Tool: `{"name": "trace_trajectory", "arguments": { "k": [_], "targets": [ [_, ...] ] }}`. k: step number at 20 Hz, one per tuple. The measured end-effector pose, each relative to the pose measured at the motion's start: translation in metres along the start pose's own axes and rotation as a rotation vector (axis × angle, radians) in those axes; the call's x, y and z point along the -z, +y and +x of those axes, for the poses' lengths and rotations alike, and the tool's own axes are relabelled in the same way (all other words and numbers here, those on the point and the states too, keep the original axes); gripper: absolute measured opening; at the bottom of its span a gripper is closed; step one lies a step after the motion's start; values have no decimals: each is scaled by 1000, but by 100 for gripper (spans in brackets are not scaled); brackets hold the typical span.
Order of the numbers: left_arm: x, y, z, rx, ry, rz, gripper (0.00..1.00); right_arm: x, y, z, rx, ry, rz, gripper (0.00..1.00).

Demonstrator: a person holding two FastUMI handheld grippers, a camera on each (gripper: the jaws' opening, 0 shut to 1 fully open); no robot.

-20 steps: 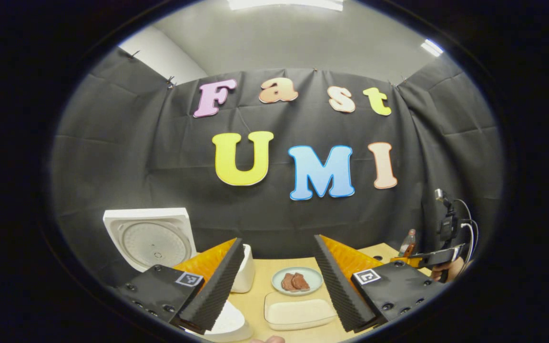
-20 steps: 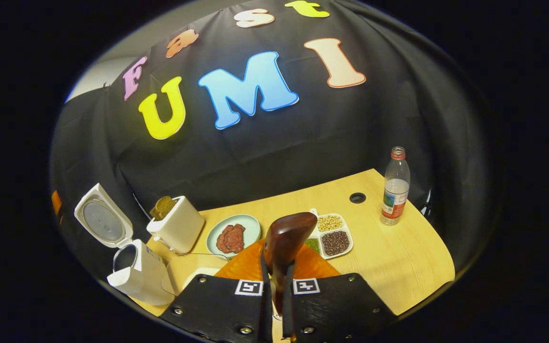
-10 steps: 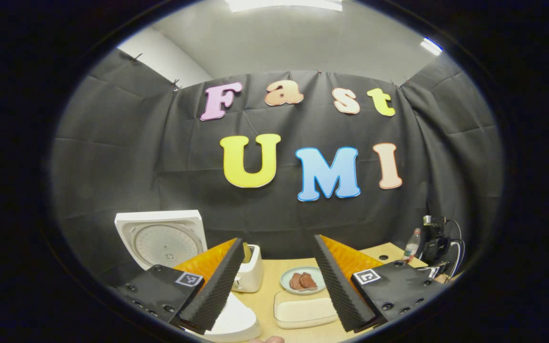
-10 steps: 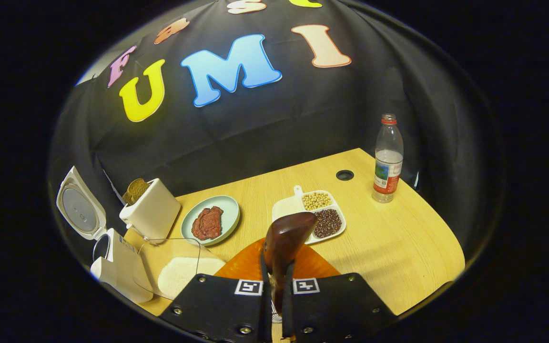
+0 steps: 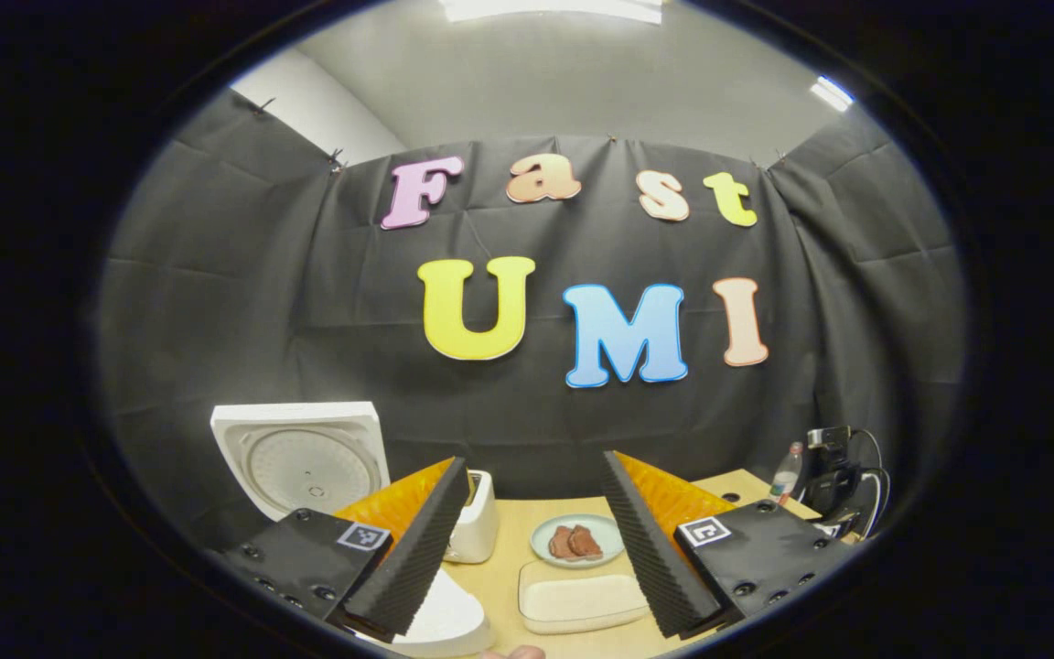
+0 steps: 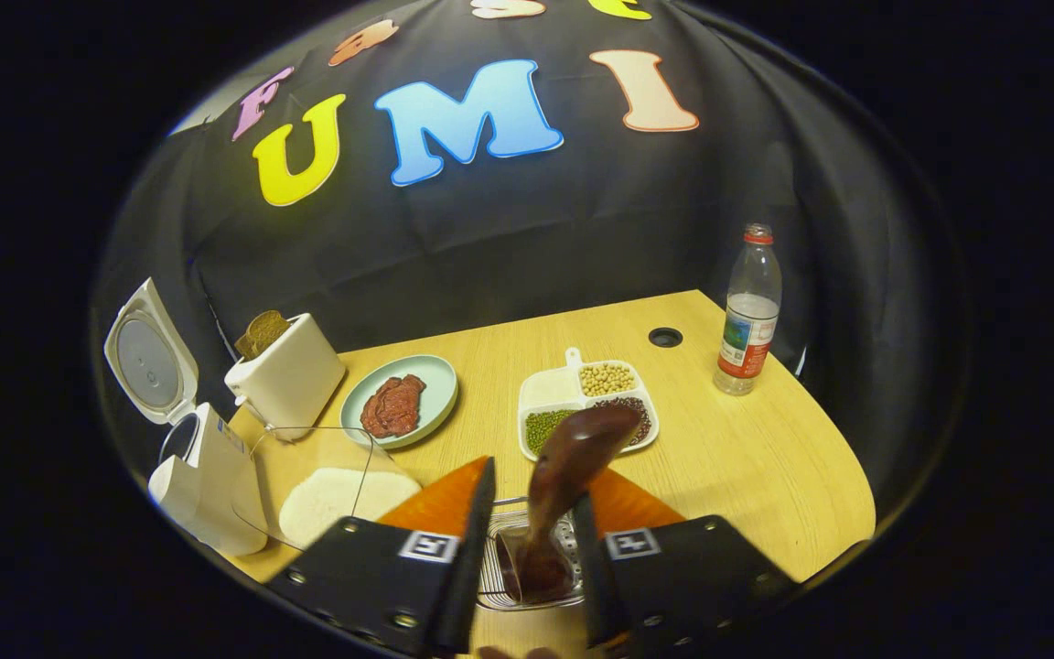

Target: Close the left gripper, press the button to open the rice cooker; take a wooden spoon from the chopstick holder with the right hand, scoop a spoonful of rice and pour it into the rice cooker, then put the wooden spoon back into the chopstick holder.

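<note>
In the right gripper view, the right gripper (image 6: 527,540) sits at the bottom centre of the frame with its two fingers spread apart. Between them stands the wooden spoon (image 6: 568,467), its bowl end up and leaning toward the upper right, its lower end down inside the wire chopstick holder (image 6: 500,581) directly below the gripper. The spoon stands close to the right finger, clear of the left one; whether it touches the right finger cannot be told.

At the left edge of that frame the rice cooker (image 6: 202,480) stands with its lid (image 6: 143,352) swung up and open. Just right of it lies a clear container of rice (image 6: 335,494). Behind these are a toaster (image 6: 287,373) with bread in it, a plate of meat (image 6: 399,401), a divided tray (image 6: 582,403) holding beans, and a water bottle (image 6: 748,311) at the right, all on the wooden table (image 6: 747,458).

In the left gripper view, the left gripper (image 5: 532,535) holds its fingers wide apart at the bottom of the frame, holding nothing. The open lid (image 5: 300,458) shows at lower left, with the toaster (image 5: 472,517) beside the left finger, and the plate of meat (image 5: 577,540) and rice container (image 5: 582,599) between the fingers, farther off on the table (image 5: 509,549). The other gripper's body (image 5: 843,490) shows at the lower right edge.
</note>
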State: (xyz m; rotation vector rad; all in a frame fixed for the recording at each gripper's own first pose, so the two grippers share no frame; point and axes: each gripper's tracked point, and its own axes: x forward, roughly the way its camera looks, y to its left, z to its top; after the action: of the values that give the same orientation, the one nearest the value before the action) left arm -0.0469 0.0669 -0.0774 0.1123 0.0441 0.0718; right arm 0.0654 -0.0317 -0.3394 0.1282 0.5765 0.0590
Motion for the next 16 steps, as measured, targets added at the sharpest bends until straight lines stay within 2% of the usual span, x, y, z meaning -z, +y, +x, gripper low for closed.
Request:
{"name": "trace_trajectory", "arguments": {
  "k": [2,4,5,8,11,13,14,16],
  "targets": [
    [-2,-5,2,10,-7,-2,100,-9,-18,-6,53,-28,-13,100],
    [-2,-7,4,15,-8,-2,100,-27,-28,-18,74,-69,-11,96],
    [-2,-7,6,17,-8,-2,100,-39,-33,-26,85,-99,-12,100],
    [0,-8,8,24,-3,-5,100,-80,-40,-51,115,-188,-21,99],
    [-6,2,16,17,-5,-28,97,-119,-26,-73,98,-239,-8,100],
    [-12,20,24,-9,-3,-52,94,-140,-18,-83,89,-272,2,100],
    [-16,34,28,-31,0,-66,99,-149,-11,-87,77,-287,6,100],
    [-25,64,36,-78,4,-93,99,-160,0,-94,61,-303,2,100]
  ]
}}
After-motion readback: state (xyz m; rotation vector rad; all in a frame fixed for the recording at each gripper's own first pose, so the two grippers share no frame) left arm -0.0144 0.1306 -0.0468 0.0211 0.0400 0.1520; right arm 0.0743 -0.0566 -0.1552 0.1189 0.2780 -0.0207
